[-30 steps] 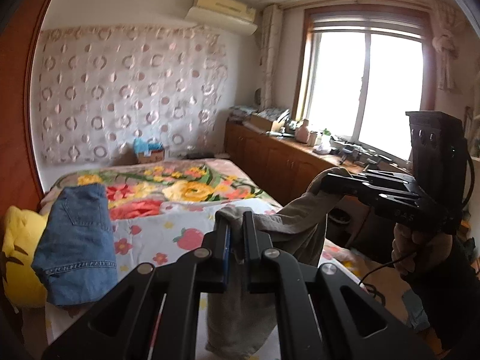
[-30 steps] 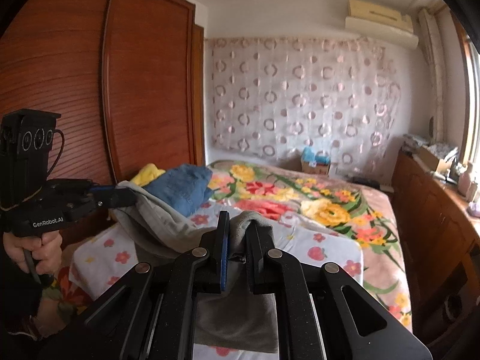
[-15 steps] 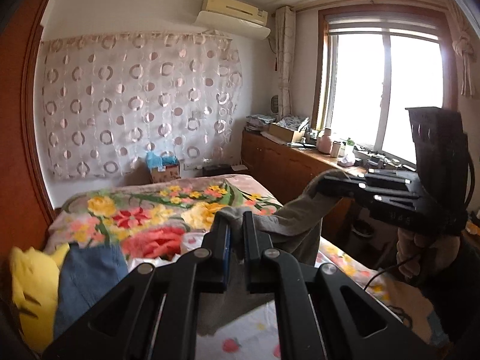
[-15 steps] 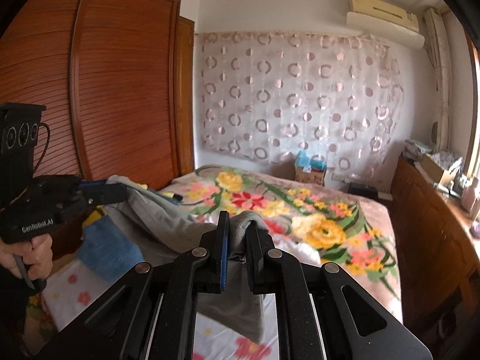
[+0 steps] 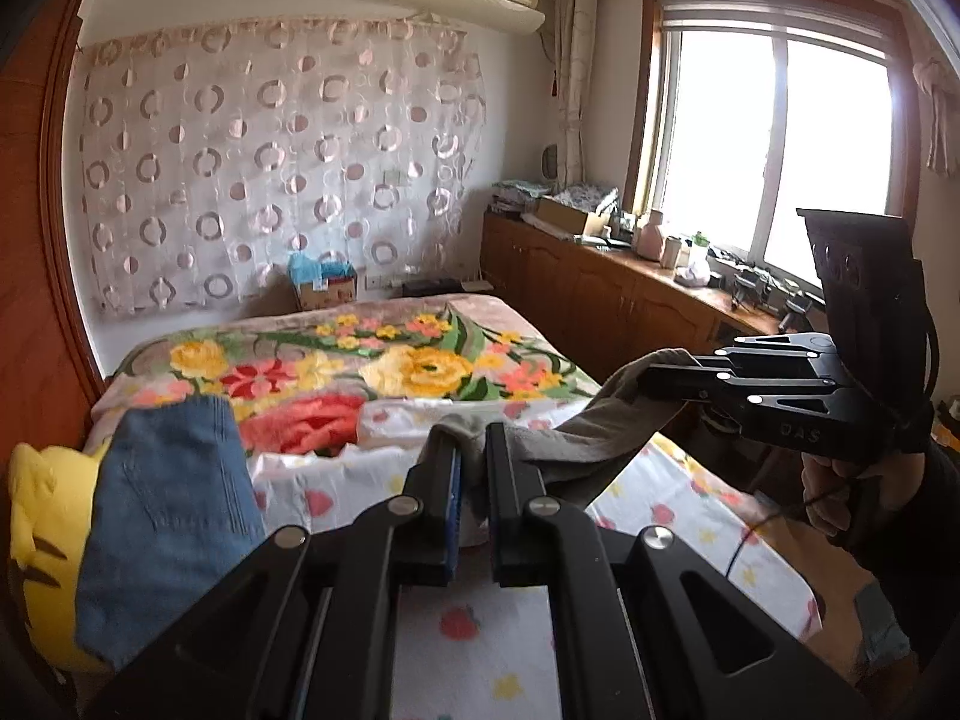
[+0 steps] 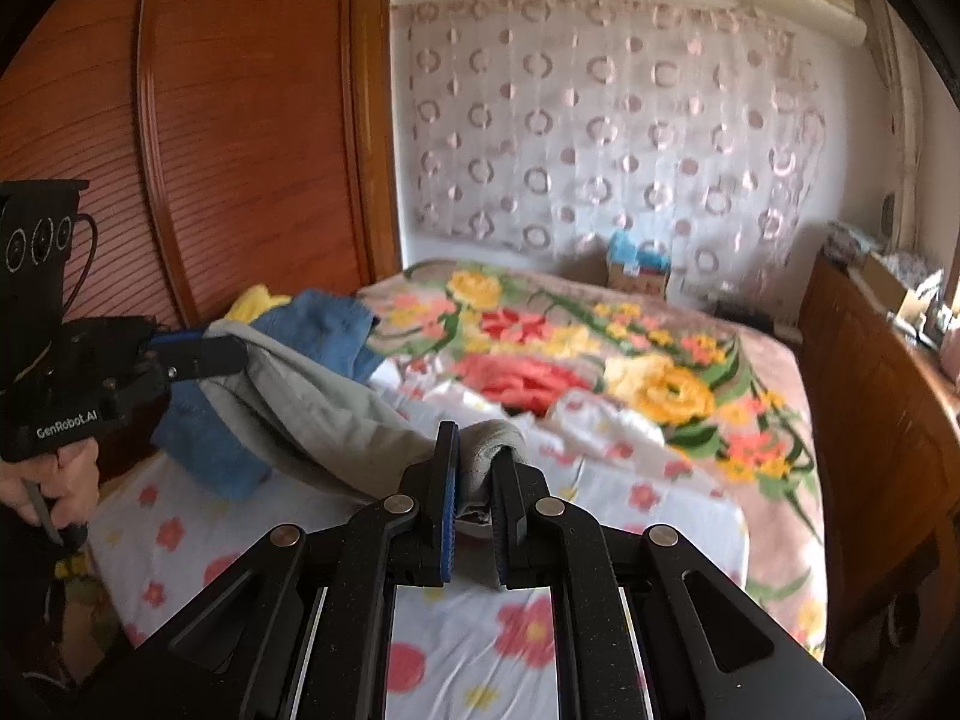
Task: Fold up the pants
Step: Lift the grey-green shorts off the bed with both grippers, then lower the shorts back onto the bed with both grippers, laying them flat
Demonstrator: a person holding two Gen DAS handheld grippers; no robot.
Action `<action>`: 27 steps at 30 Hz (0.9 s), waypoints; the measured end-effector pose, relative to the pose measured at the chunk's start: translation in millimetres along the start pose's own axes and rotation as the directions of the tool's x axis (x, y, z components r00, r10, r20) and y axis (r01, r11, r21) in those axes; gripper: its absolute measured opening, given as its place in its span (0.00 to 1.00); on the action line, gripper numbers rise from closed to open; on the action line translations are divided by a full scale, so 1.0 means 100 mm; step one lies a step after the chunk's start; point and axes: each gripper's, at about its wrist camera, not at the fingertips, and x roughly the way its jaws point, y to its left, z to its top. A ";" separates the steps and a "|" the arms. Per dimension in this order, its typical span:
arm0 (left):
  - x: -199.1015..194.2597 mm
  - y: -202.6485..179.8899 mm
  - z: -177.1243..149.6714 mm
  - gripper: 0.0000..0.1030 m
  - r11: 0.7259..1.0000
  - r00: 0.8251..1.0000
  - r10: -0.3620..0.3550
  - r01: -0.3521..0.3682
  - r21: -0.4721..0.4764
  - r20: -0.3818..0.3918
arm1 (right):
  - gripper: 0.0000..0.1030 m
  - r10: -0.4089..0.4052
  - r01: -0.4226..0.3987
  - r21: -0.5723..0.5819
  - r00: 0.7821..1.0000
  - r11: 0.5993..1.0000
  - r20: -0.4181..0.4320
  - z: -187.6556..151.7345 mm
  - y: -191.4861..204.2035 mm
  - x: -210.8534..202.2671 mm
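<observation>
Bedroom; bed (image 5: 690, 480) with floral sheet below us. We hold the grey pants (image 5: 588, 438) aloft between left gripper (image 5: 471, 468) and right gripper (image 6: 477, 468), each clamped on an edge, likely to spread them before laying flat.

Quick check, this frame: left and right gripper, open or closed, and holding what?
Left gripper: closed on the grey pants, lifted above the bed.
Right gripper: closed on the same grey pants.

Two grippers (image 5: 471, 468) (image 6: 477, 471), one grey pair of pants (image 6: 336, 414), one folded denim garment (image 5: 162, 516), one yellow cushion (image 5: 42, 534), one bed (image 5: 690, 498).
</observation>
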 end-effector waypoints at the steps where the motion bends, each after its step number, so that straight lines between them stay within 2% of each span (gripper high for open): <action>1: -0.04 -0.03 -0.06 0.03 1.000 1.000 -0.003 0.003 0.002 -0.004 | 0.06 0.003 -0.003 -0.001 1.000 1.000 -0.006 -0.05 0.02 -0.03; 17: -0.70 -0.42 -0.74 0.03 1.000 1.000 -0.002 0.002 0.010 -0.027 | 0.07 0.029 -0.029 0.008 0.998 1.000 -0.052 -0.78 0.59 -0.59; 27: -0.87 -0.61 -1.30 0.03 1.000 0.996 -0.016 0.016 -0.004 -0.083 | 0.07 0.052 -0.046 0.064 0.993 0.997 -0.104 -1.38 0.78 -0.68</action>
